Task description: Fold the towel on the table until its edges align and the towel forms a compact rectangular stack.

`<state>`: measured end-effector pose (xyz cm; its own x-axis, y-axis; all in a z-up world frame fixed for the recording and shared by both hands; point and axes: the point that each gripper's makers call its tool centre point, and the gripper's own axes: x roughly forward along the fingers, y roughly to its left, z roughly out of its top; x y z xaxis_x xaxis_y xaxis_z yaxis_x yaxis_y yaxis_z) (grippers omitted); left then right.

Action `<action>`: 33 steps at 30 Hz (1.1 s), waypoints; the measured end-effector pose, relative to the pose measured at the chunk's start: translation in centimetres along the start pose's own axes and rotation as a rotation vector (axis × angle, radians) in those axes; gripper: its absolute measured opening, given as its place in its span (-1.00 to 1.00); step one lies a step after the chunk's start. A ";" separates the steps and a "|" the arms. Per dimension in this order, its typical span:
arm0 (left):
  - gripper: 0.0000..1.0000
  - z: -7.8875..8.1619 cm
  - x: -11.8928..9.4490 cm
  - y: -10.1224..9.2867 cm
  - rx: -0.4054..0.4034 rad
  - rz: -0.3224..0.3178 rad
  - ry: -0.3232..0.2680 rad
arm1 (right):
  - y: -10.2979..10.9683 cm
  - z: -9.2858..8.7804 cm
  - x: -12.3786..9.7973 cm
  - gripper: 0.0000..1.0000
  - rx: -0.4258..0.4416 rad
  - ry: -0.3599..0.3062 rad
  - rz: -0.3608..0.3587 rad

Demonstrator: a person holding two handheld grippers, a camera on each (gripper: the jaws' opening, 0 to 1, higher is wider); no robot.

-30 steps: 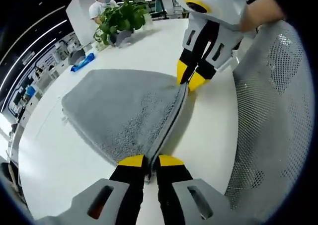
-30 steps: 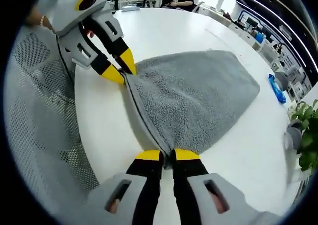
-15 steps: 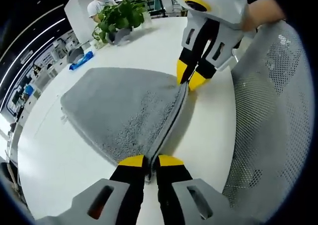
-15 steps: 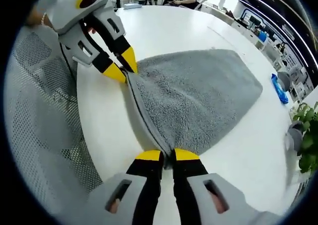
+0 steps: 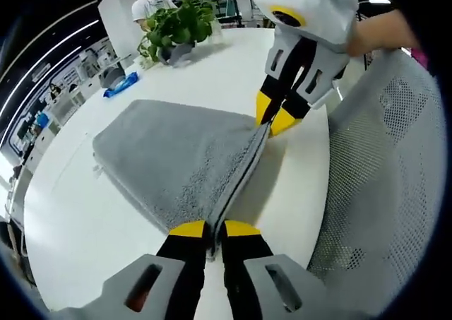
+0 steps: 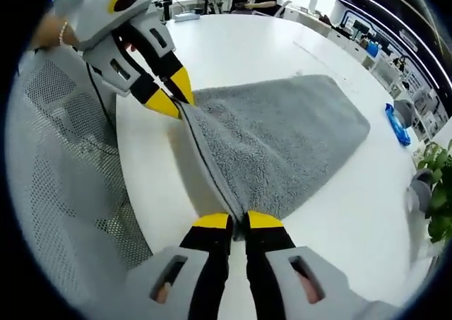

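A grey towel [image 5: 180,157] [image 6: 272,147] lies on the white table [image 5: 78,221], folded into two layers, with its near edge lifted off the surface. My left gripper [image 5: 208,228] is shut on one corner of that edge. My right gripper [image 6: 238,221] is shut on the other corner. The edge runs taut between the two grippers. In the left gripper view the right gripper [image 5: 272,120] shows at the top, held by a hand. In the right gripper view the left gripper [image 6: 174,97] shows at the upper left.
A grey mesh chair back [image 5: 385,179] [image 6: 60,186] stands along the table's near edge. A potted plant [image 5: 173,27] [image 6: 436,193] and a blue object [image 5: 121,87] [image 6: 397,122] sit at the far side. A person [image 5: 150,2] is behind the plant.
Both grippers have lifted the towel's near edge a little; a wider shadow shows beneath it. Their hold is unchanged, and both views have shifted slightly.
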<state>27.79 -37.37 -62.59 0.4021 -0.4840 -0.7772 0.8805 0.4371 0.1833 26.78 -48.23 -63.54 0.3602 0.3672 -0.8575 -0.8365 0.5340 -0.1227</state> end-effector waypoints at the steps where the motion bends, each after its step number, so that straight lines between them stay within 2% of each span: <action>1: -0.85 0.1 -0.1 0.0 -0.001 -0.001 0.000 | 0.1 0.1 -0.3 -0.91 -0.003 0.000 0.000; 10: -0.85 1.4 -2.2 0.3 -0.087 -0.022 -0.005 | 0.0 1.7 -3.2 -0.91 -0.009 0.000 0.012; 20: -0.85 3.4 -5.0 1.7 -0.077 -0.004 -0.028 | -0.5 3.9 -5.8 -0.91 0.019 -0.038 0.031; 25: -0.85 4.5 -6.6 2.2 -0.083 -0.014 -0.021 | -0.8 5.0 -7.4 -0.91 0.030 -0.062 0.032; 33: -0.85 5.3 -7.8 2.3 -0.064 -0.016 -0.019 | -0.8 5.9 -8.9 -0.91 0.011 -0.075 0.027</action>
<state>28.01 -36.65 -52.89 0.3937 -0.5050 -0.7681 0.8690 0.4769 0.1319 26.66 -47.43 -52.87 0.3678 0.4375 -0.8206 -0.8418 0.5316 -0.0940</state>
